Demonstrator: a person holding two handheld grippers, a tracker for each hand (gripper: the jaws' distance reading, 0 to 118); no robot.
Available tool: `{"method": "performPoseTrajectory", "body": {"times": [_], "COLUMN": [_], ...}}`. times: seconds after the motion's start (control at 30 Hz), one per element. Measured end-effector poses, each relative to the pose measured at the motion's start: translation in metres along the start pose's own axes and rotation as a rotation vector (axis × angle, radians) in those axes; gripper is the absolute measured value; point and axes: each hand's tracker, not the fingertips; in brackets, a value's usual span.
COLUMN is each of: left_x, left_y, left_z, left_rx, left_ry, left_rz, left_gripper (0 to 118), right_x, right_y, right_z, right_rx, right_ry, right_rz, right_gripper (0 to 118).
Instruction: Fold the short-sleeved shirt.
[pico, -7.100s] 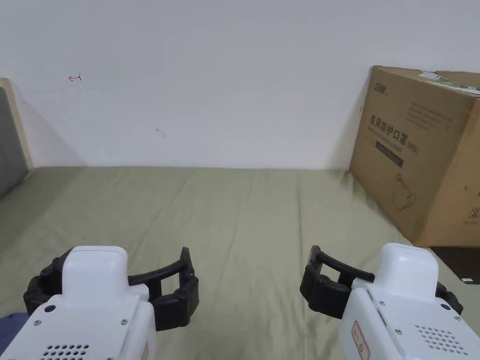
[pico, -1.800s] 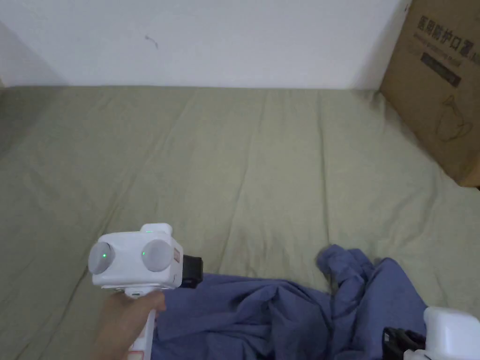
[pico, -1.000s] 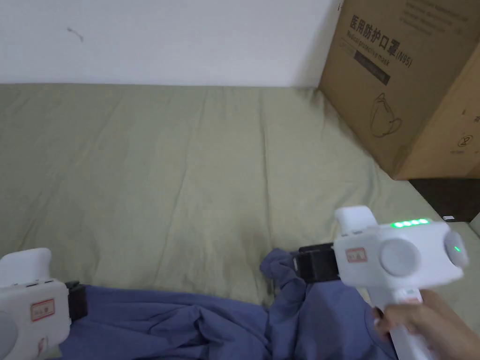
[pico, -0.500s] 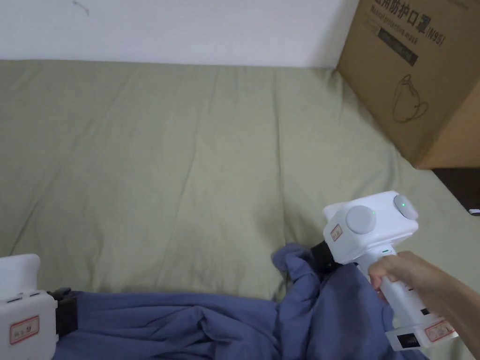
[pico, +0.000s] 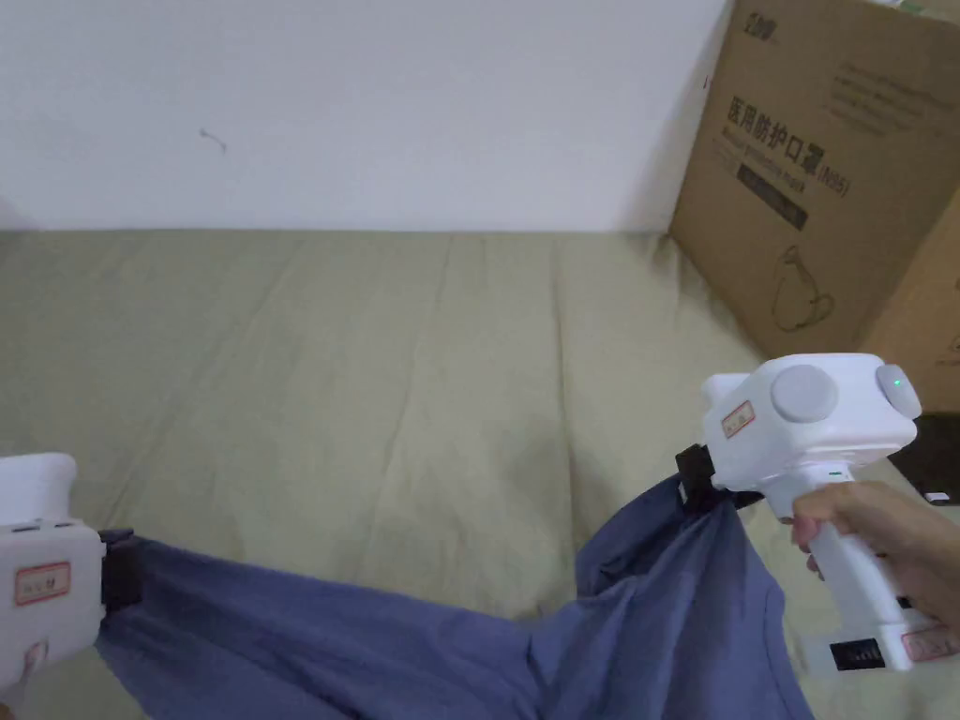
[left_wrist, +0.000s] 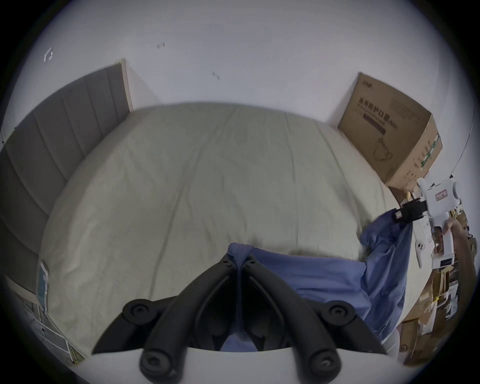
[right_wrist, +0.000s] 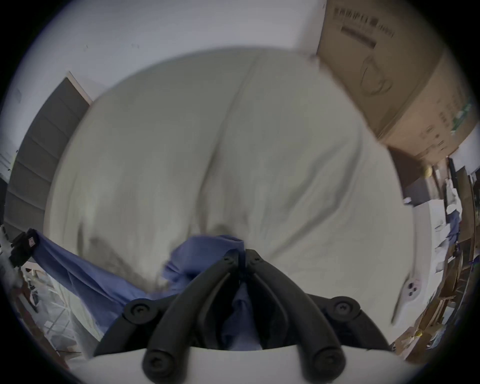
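Note:
A blue short-sleeved shirt (pico: 394, 637) hangs stretched between my two grippers above the near edge of the olive-green bed (pico: 375, 375). My left gripper (pico: 117, 572) at the lower left is shut on one end of the shirt (left_wrist: 298, 270); its own view has the cloth pinched at the jaw tips (left_wrist: 240, 262). Higher at the right, my right gripper (pico: 694, 478) is shut on the other end, and the shirt (right_wrist: 205, 249) bunches at its tips (right_wrist: 242, 256). Cloth droops below the right gripper.
A large cardboard box (pico: 825, 187) stands on the bed's far right corner against the white wall. A grey padded headboard (left_wrist: 59, 145) bounds the bed's left side. Cluttered boxes and shelves (left_wrist: 436, 285) lie beyond the bed's right edge.
Both grippers have closed on the shirt and lifted it off the bed. The right gripper has risen and moved right, pulling the crumpled cloth taut between them.

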Motion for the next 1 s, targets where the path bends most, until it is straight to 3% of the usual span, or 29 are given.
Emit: {"method": "performPoseTrajectory", "body": {"times": [0.23,0.47,0.67,0.87,1.0], "left_x": [-0.032,-0.054,-0.062,-0.06,-0.055], "left_y": [0.071,0.141,0.214,0.282,0.314], "left_z": [0.068,0.131,0.157,0.173,0.179], "left_rx": [0.187,0.333,0.414,0.515,0.557], "left_ry": [0.086,0.173,0.229,0.271,0.289], "left_rz": [-0.001,-0.004,-0.012,-0.012,-0.038], "left_gripper": [1,1,1,1,1], "right_x": [-0.009,-0.025,-0.044,-0.051,-0.052], "right_y": [0.034,0.087,0.142,0.192,0.215], "right_z": [0.129,0.228,0.281,0.322,0.341], "right_rx": [0.217,0.382,0.476,0.559,0.588], "right_ry": [-0.008,0.035,0.03,0.035,0.041], "right_rz": [0.029,-0.005,-0.017,-0.096,-0.104], "right_gripper": [4,4,4,4,4]}}
